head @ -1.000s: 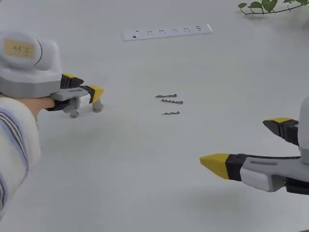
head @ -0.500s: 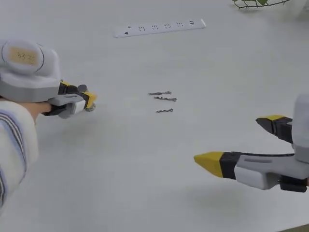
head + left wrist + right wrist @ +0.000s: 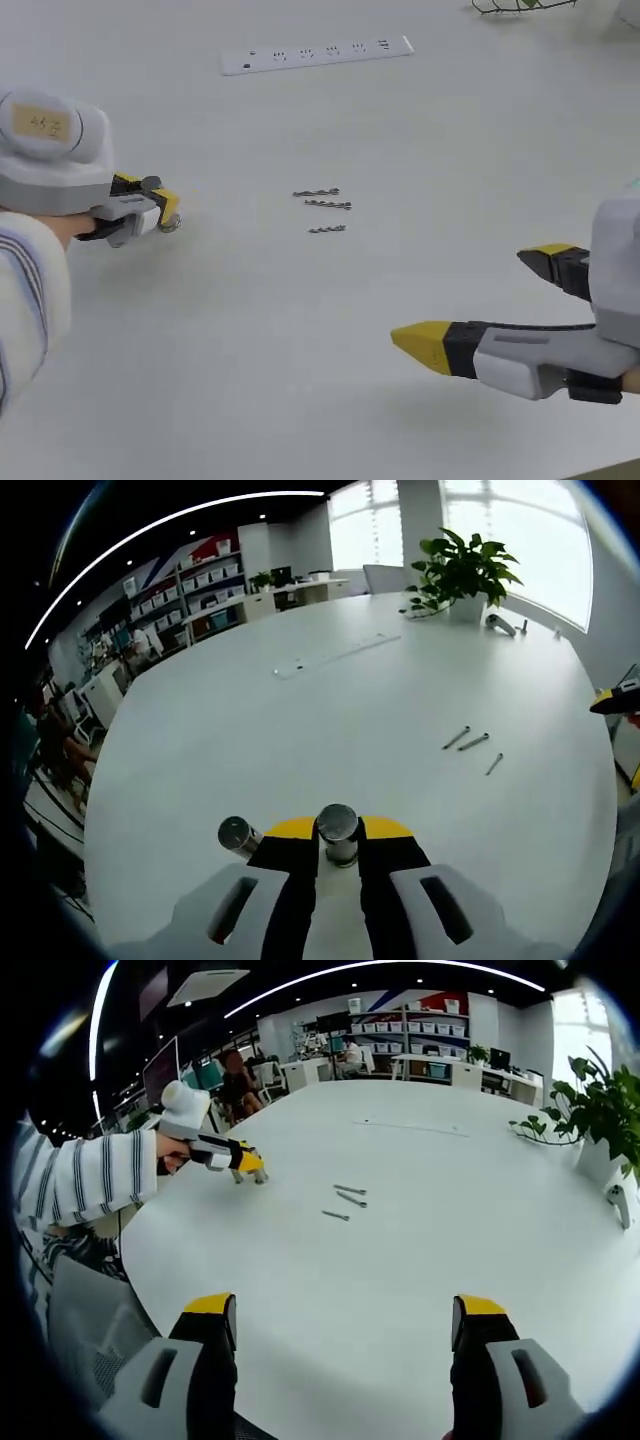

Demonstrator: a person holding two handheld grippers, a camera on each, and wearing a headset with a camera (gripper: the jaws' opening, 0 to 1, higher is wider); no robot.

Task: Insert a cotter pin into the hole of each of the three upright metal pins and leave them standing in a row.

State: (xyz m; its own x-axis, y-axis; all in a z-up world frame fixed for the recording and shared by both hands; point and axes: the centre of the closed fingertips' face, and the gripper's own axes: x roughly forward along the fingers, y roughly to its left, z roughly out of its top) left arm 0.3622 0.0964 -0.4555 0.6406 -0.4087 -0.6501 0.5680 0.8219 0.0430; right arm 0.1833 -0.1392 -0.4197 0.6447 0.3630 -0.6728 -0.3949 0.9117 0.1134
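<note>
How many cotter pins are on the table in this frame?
3 cotter pins, all lying loose on the white table: the farthest, a second right beside it, and a third slightly apart, nearer the person. None appears hidden.

Power strip (image 3: 315, 55) behind cotter pins (image 3: 322, 207)

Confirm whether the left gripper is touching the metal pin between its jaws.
Touching. The left gripper view shows the left gripper with both jaws pressed against the sides of the upright metal pin, with no gap on either side.
</note>
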